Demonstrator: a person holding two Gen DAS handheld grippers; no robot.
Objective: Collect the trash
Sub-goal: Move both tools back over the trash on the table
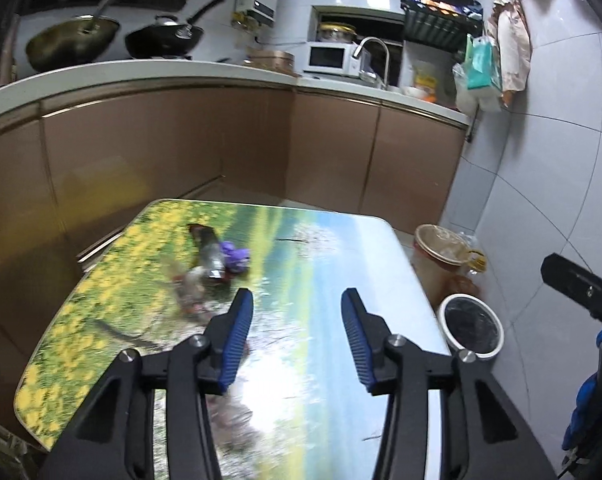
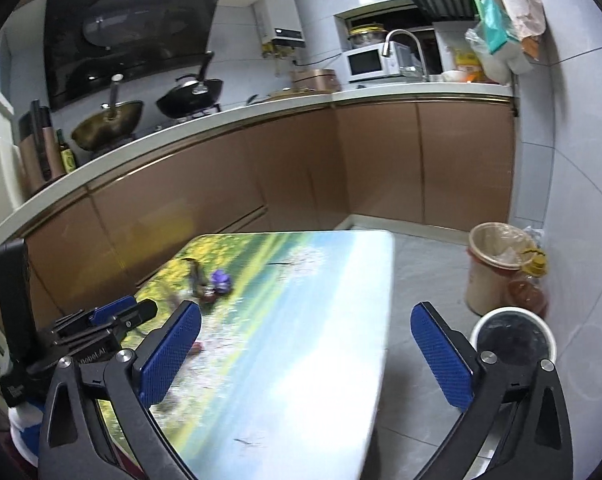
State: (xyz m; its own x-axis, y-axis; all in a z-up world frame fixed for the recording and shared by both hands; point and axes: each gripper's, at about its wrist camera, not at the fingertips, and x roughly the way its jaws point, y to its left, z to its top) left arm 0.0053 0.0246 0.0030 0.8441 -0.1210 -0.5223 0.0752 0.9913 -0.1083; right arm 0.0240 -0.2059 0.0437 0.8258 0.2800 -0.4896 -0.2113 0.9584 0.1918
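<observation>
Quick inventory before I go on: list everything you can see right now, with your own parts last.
table: one, landscape print, in front of the fingers
trash pile: one cluster, a clear crumpled bottle and a purple scrap among it, on the table's yellow side; blurred
white bin: one, dark liner, floor at the table's right edge
beige bin: one, lined, floor by the tiled wall
oil jug: one, yellow cap, beside the beige bin
woks: two, dark, on the stove
microwave: one, white, on the counter
tap: one, steel, beside the microwave
cabinets: brown, under the counter
left gripper: blue fingers, open, empty
right gripper: blue fingers, wide open, empty
</observation>
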